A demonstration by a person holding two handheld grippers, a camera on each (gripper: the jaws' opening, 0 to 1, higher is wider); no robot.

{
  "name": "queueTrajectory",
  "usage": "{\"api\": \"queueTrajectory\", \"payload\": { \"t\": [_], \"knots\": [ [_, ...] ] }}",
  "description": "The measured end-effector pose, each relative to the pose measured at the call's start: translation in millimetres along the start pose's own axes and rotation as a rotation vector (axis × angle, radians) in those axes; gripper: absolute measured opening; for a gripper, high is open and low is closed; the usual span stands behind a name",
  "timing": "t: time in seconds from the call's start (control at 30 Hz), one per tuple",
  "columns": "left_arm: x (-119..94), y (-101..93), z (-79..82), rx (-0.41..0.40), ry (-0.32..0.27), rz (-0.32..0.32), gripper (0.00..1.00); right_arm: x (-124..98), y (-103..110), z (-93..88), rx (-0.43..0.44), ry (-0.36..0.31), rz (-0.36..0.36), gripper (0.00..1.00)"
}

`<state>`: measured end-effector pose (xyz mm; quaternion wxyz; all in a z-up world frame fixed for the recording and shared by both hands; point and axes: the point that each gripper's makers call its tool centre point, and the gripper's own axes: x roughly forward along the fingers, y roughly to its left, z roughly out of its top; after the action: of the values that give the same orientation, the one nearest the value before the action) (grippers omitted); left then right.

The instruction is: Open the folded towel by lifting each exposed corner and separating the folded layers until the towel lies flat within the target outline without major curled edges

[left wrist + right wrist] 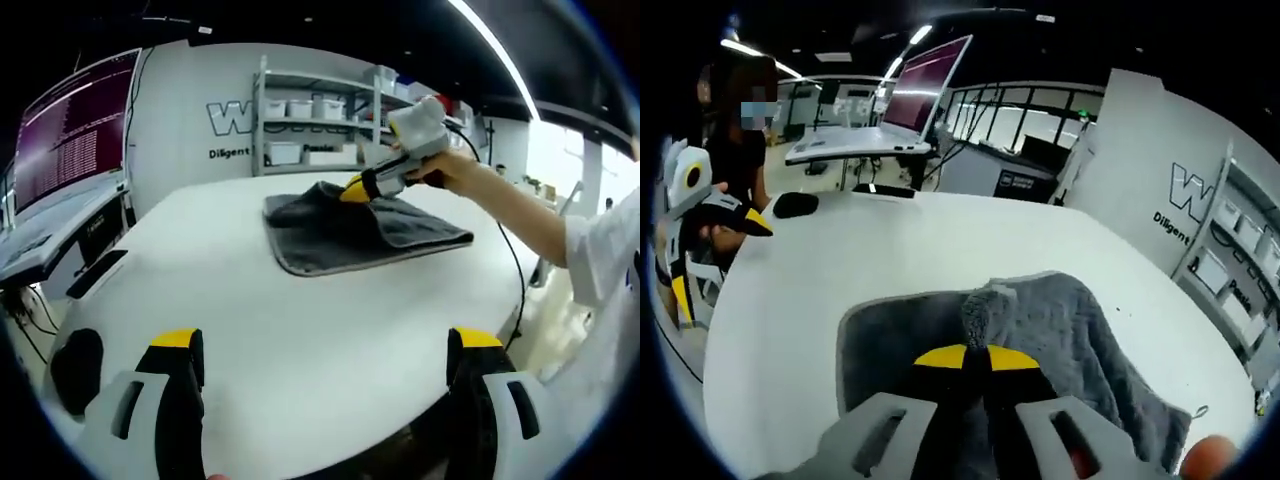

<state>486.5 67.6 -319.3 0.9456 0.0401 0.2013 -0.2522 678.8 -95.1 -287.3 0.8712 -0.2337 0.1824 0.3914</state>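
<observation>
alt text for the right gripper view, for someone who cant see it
The right tongs, closed, pinch a raised fold of a grey towel on a white table. The left tongs sit at the table's far edge.

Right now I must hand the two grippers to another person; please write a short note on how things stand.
Right gripper: jaws shut on a fold of the grey towel, near its middle, and the layer is bunched up there.
Left gripper: jaws open, holding nothing, hanging over the bare white table short of the towel.
Towel: lies on the table, partly folded, with an upper layer draped over the lower one.
Done: one layer is gripped.
Left: peel that layer back, separate the other folds, flatten the edges. I cannot make out a target outline in either view.
</observation>
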Motion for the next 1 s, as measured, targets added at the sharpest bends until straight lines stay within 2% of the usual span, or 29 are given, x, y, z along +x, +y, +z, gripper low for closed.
{"api": "queueTrajectory", "payload": {
  "t": [0.63, 1.0],
  "knots": [
    [3.3, -3.5, -1.6, -0.001, 0.004, -0.012, 0.99, -53.7, -75.0, -32.0, 0.098, 0.0, -0.183, 0.0],
    [4.7, -5.8, -3.5, -0.002, 0.008, -0.017, 0.99, -90.9, -112.3, -62.6, 0.144, 0.024, -0.285, 0.0]
  ]
}}
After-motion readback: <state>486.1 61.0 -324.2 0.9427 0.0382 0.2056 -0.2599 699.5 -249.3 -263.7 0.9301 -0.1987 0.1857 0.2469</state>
